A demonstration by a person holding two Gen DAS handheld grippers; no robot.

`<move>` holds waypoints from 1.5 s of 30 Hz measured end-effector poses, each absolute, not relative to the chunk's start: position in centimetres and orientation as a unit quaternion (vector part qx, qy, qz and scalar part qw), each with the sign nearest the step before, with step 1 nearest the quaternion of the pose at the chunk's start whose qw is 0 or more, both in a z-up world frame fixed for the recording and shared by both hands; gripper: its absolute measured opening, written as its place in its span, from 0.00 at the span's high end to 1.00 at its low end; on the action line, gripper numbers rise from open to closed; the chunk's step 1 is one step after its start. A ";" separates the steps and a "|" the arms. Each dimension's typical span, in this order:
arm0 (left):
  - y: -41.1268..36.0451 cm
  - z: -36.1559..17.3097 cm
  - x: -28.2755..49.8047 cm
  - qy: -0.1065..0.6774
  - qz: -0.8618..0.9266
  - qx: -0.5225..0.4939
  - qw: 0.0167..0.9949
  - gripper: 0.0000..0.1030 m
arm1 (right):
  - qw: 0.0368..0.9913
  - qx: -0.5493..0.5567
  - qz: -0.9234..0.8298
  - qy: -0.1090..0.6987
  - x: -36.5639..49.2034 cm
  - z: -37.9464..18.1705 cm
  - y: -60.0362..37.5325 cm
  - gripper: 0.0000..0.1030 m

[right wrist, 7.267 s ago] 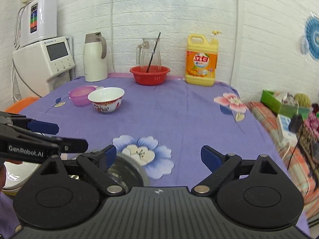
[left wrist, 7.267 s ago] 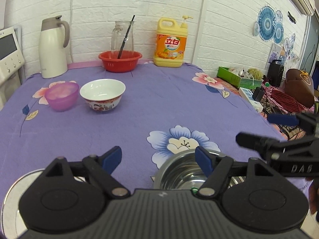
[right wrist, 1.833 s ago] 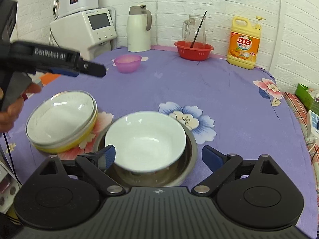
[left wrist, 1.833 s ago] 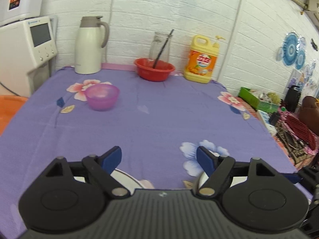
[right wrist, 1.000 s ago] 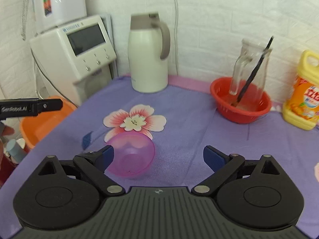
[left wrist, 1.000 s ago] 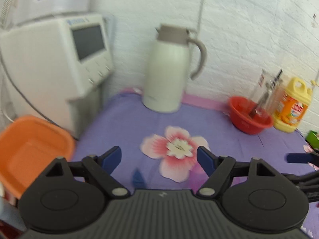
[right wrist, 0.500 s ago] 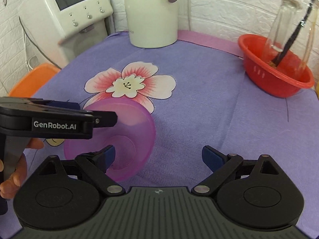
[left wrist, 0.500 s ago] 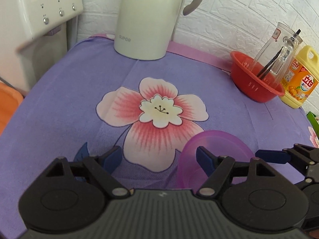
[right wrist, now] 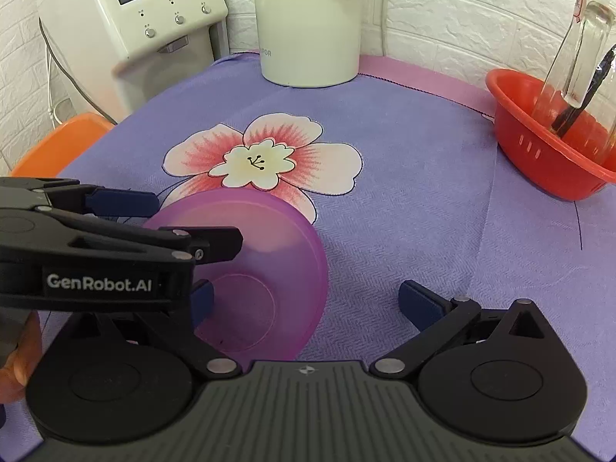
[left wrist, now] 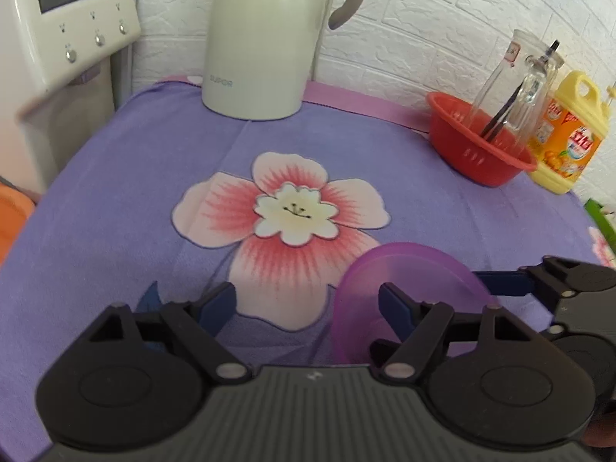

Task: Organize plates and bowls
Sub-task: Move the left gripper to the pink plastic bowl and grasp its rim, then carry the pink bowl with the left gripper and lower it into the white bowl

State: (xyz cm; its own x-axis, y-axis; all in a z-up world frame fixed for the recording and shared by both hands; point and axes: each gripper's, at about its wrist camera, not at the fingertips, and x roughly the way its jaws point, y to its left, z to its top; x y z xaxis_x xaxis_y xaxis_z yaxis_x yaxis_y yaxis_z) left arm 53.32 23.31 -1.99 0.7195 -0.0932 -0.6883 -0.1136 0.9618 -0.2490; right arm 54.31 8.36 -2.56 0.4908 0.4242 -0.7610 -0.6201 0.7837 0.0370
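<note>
While both grippers crowd in on it, the purple bowl [right wrist: 246, 265] sits on the tabletop [right wrist: 423, 200] toward its back left corner, tipped so its opening faces the cameras and leftward, no long axis to speak of. Left gripper [left wrist: 308, 302] has jaws spread wide; its right finger [left wrist: 396, 306] reaches into or across the bowl's mouth, its left finger over bare cloth, so the bowl lies off to the right of that gripper's centre line. Right gripper [right wrist: 304, 300] also has jaws spread; bowl lies left of centre, near its left finger, right finger well clear over cloth. Contact with the wall by either gripper cannot be told. Left gripper seems nearer a grasp: the near rim looks to run between its fingers in the right wrist view. Judgement: coming move turns on closing the left jaws across that rim wall, then lifting toward the other dishes. Risk: thin tilted plastic may roll or slip out. White kettle [right wrist: 308, 23], red basket [right wrist: 550, 146] and detergent bottle [left wrist: 566, 134] stand along the back edge, well apart.
</note>
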 end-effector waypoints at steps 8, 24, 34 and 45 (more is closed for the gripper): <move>22.1 -1.5 53.4 0.382 -0.019 -0.138 0.914 0.40 | 0.852 -0.119 0.318 0.399 52.9 -1.4 7.9 0.00; 17.9 3.1 49.5 0.368 -0.060 -0.127 0.919 0.78 | 0.856 -0.091 0.315 0.399 48.9 1.9 5.9 0.11; 11.4 9.7 39.8 0.305 -0.103 -0.109 0.941 0.78 | 0.885 -0.101 0.271 0.365 39.7 8.5 0.6 0.11; 2.2 8.4 28.2 0.307 -0.140 -0.097 0.936 0.78 | 0.891 -0.096 0.252 0.365 28.0 7.6 -7.7 0.10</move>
State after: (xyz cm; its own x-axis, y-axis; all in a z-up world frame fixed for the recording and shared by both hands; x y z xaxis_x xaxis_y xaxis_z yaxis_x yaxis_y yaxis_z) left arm 28.20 2.23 8.36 0.7721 -0.3223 -0.5477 0.2036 0.9419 -0.2672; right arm 28.00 -7.73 7.59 0.6071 0.3781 -0.6989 -0.5188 0.8548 0.0118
